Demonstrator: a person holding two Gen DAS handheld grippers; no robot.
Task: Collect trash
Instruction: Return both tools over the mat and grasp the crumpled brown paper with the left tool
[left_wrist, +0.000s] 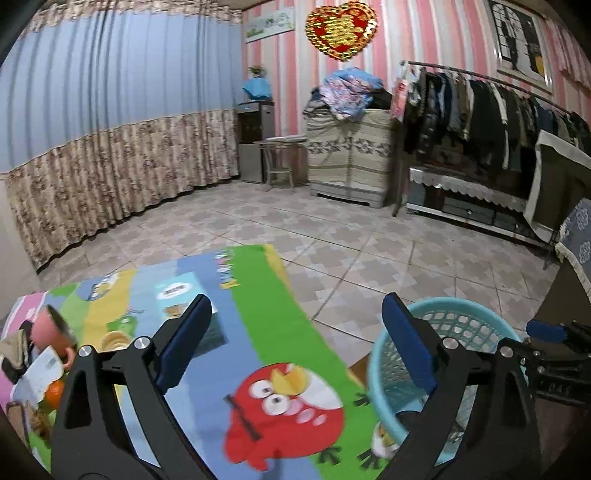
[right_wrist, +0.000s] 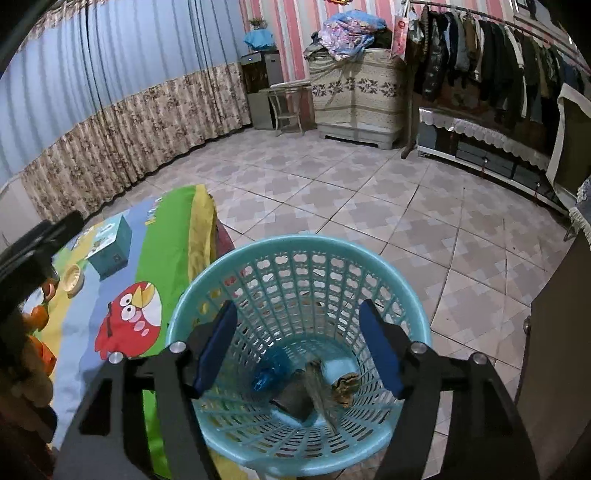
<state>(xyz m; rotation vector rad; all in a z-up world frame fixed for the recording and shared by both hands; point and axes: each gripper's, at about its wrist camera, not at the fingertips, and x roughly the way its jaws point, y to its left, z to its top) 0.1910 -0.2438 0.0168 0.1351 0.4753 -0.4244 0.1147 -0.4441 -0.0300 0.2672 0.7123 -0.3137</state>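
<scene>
A light blue plastic basket (right_wrist: 295, 251) stands on the floor beside a cartoon play mat (left_wrist: 258, 314); it also shows in the left wrist view (left_wrist: 458, 306). In it lie a blue crushed bottle (right_wrist: 271, 374), a dark wrapper (right_wrist: 295, 402) and a small patterned scrap (right_wrist: 343, 387). My right gripper (right_wrist: 299, 354) is open and empty above the basket mouth. My left gripper (left_wrist: 295, 343) is open and empty above the mat. On the mat lie a teal box (right_wrist: 110, 247), a round lid (right_wrist: 72, 278), a pink cup (left_wrist: 51, 328), a paper (left_wrist: 37, 373) and orange peel (left_wrist: 53, 393).
A tiled floor (right_wrist: 369, 192) stretches to a curtain (left_wrist: 110, 166), a covered cabinet (left_wrist: 347, 155) piled with bedding, and a clothes rack (left_wrist: 480, 110). A dark wooden furniture edge (right_wrist: 554, 350) stands close on the right. A small chair (left_wrist: 280, 158) stands by the far wall.
</scene>
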